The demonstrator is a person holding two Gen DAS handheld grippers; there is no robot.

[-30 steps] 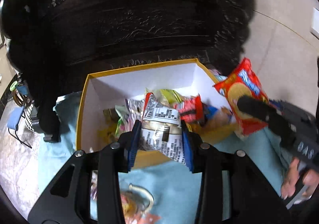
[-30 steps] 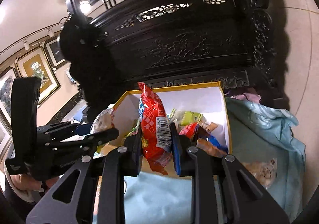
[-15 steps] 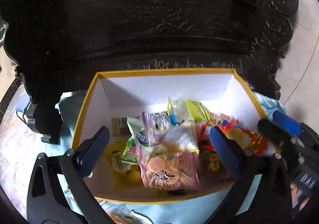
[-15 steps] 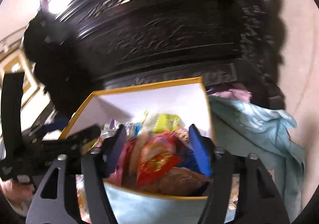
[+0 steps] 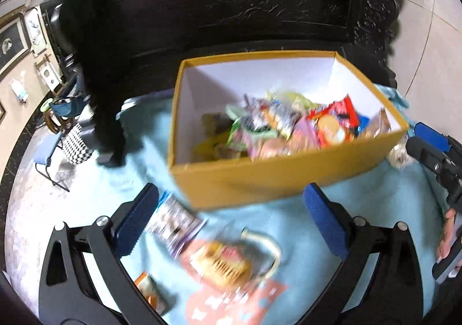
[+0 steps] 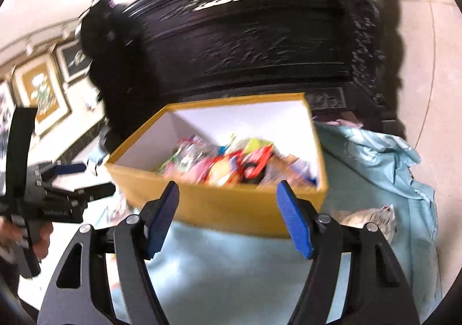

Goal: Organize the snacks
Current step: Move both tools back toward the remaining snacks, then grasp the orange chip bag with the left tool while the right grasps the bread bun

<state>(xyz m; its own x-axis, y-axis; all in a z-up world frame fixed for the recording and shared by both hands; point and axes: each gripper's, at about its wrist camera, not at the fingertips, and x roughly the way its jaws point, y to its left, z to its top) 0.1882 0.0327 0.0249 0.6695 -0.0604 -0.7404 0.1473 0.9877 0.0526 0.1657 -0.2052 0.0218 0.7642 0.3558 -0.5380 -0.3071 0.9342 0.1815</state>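
Note:
A yellow box [image 5: 277, 177] with white inner walls stands on a light blue cloth and holds a heap of snack packets [image 5: 288, 128]. In front of it my left gripper [image 5: 228, 203] hangs wide open and empty. It is above loose packets on the cloth: a purple-white one [image 5: 173, 224], a pink-orange one [image 5: 222, 264] and a small orange one [image 5: 150, 290]. My right gripper [image 6: 228, 192] is before the box's near wall [image 6: 231, 209], its jaws opening with nothing between them. Each gripper also shows at the edge of the other's view.
A dark carved wooden cabinet [image 5: 231, 7] rises right behind the box. The blue cloth [image 6: 375, 157] bunches up right of the box, with a pale packet [image 6: 366, 218] on it. A checkered bag and a folding chair [image 5: 75, 146] stand on the floor at the left.
Both grippers have let go of their packets, which now lie in the box, and have opened. Both have drawn back and sunk, so the box sits farther off and the cloth shows below.

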